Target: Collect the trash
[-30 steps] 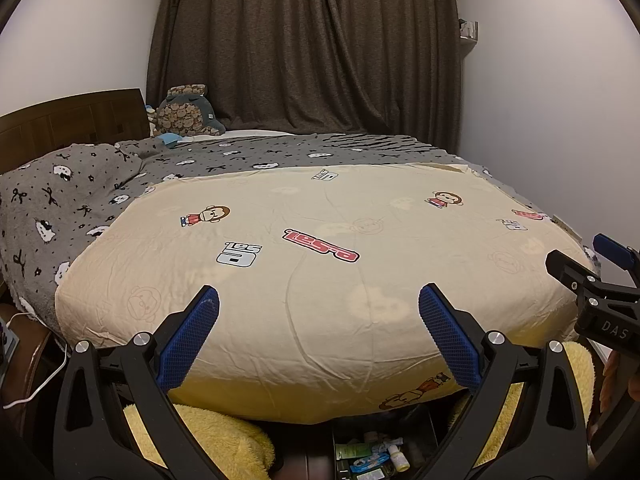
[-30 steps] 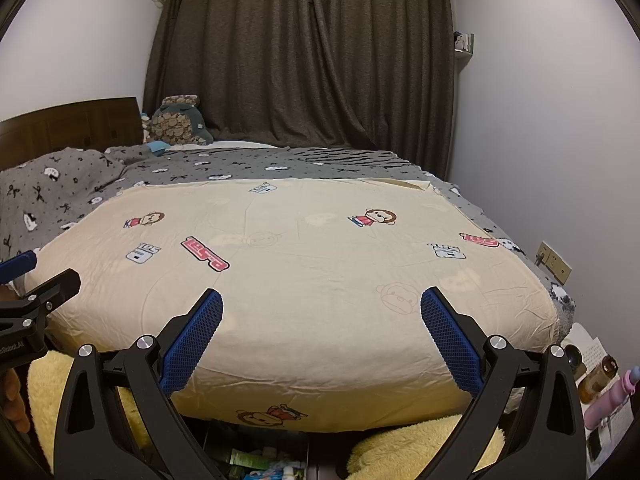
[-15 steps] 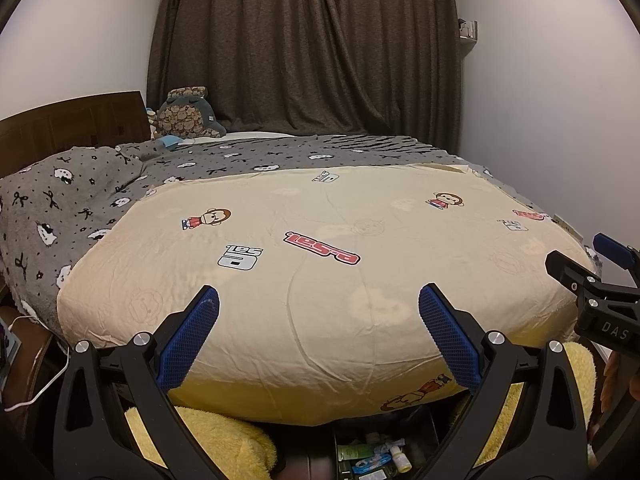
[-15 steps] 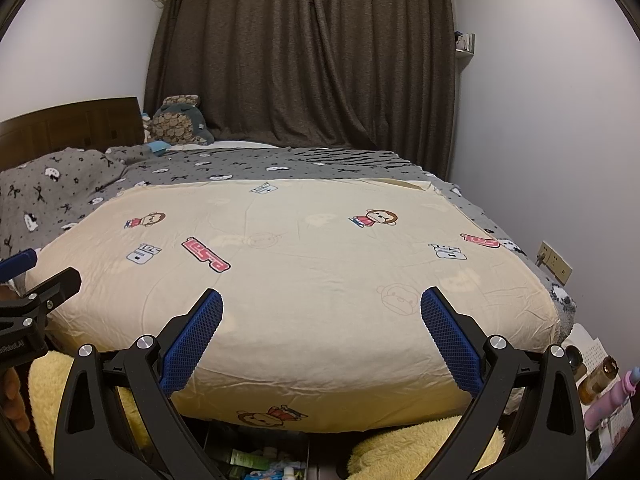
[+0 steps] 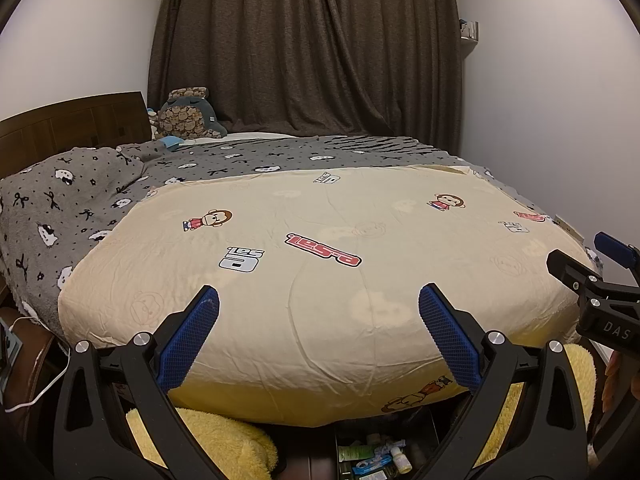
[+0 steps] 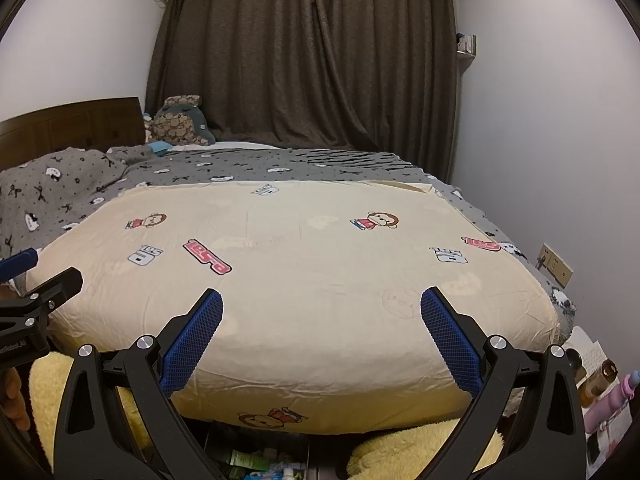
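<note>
both grippers, left (image 5: 319, 322) and right (image 6: 321, 320), hovered with jaws apart and empty over the bed (image 5: 304, 280); no trash was identifiable, so progress was indeterminate.

On the cream quilt (image 5: 320, 288): 2 grippers at 6 o'clock, 3 monkey prints, 2 red logos, 2 grey logos; 1 plush toy (image 5: 186, 114) at 11 o'clock.

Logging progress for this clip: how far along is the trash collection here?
Nothing looks collected. The left gripper and right gripper are both open and empty, held above the cream quilt, which shows no obvious trash. Small tubes and packets lie below the bed's foot; finding and picking up trash remains.
</note>
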{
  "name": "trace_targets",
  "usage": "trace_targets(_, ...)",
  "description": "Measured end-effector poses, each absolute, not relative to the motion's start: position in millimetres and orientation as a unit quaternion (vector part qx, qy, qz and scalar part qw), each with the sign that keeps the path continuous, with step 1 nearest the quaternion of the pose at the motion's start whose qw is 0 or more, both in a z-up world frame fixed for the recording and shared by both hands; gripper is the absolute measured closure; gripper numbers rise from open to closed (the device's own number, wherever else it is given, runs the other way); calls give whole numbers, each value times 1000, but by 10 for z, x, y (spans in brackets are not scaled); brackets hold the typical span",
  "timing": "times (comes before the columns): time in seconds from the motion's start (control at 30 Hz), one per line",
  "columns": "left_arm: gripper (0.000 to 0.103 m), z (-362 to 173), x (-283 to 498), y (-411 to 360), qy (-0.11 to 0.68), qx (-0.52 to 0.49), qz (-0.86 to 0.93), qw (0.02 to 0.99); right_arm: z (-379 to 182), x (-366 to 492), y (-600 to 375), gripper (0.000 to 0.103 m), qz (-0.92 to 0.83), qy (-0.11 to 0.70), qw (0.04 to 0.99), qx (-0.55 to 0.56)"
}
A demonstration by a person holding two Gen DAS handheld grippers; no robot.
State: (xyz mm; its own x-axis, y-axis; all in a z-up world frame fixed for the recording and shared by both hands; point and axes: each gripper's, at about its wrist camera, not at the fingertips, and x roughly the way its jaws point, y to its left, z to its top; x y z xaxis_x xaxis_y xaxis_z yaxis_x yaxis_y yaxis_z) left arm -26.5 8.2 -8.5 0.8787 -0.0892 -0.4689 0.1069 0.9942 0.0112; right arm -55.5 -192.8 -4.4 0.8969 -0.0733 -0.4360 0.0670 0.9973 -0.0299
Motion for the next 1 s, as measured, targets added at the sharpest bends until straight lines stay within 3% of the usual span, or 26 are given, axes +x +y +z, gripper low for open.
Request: trace_targets(1.0,8,-52,-264,85,238,17,-53,970,-14,-569,-1939,4,-36,222,974,-6)
